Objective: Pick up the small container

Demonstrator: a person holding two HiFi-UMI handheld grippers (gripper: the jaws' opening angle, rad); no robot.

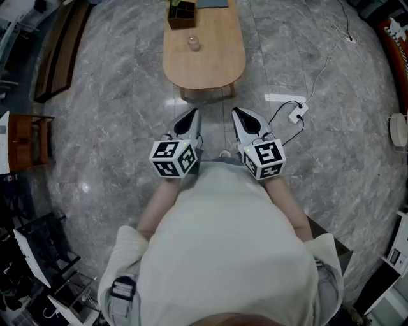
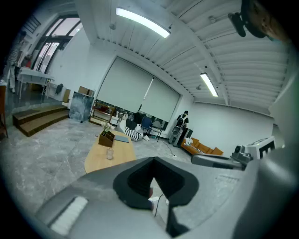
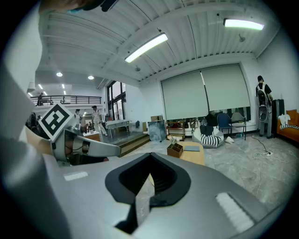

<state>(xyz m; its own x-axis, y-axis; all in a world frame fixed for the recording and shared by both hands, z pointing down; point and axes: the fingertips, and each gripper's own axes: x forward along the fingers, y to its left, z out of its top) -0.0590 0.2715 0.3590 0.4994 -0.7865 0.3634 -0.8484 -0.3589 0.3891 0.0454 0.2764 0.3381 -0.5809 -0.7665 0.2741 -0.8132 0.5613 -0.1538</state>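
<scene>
Standing upright on the far half of the wooden table (image 1: 204, 70), just on the near side of a wooden box (image 1: 182, 14) at the far end: the small container (image 1: 193, 42), apparently a clear jar. Looks round from above, so offers no long side to favour and could probably be taken from any direction. Lies well apart from both grippers, straight ahead across a stretch of stone floor (image 1: 127, 95). Held low by the body, side by side: left gripper (image 1: 192, 113) with jaws pressed together on nothing, right gripper (image 1: 236, 111) likewise closed and empty. Sits almost in line with the left one and a little left of the right one, so probably makes the left the nearer, though only slightly. Calls for a long move forward and for parting the jaws before any grasp. Seen from the head view, gives the whole layout from above but little of the jar's height. Seen from the left gripper view, shows the jar (image 2: 109, 154) in profile on the table (image 2: 98, 163), left of the closed tips (image 2: 154, 161), box (image 2: 107, 138) just behind. Seen from the right gripper view, gives table (image 3: 194, 158) and box (image 3: 175, 150) beyond and right of the closed tips (image 3: 150, 156), but no jar; perhaps hidden behind those jaws.
</scene>
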